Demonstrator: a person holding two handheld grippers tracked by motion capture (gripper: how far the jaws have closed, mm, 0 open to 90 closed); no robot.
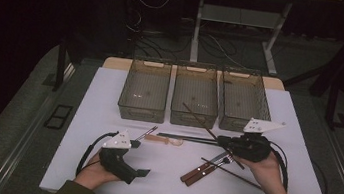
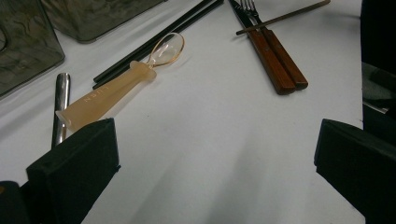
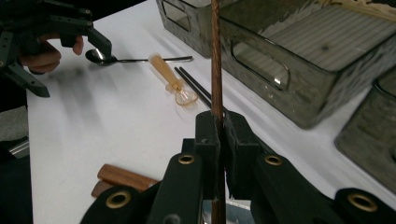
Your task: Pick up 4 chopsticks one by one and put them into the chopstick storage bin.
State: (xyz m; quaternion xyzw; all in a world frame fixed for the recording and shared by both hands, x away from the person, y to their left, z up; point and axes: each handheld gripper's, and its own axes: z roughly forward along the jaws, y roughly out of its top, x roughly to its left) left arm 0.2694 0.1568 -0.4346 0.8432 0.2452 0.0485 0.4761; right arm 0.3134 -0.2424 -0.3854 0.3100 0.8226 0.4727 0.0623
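left tool [image 1: 144,173] spread wide, right tool [image 3: 219,122] clamped.

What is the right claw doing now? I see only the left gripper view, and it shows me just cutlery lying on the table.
Observer: The right claw is shut on a brown chopstick. The far end of the stick points towards the middle bin.
Operator: Is anything inside the bins already?
Observer: In the high view, the left bin, the middle bin and the right bin all look empty.
Operator: What is the metal handle at my left edge?
Observer: It belongs to a metal spoon; the right gripper view shows its bowl.
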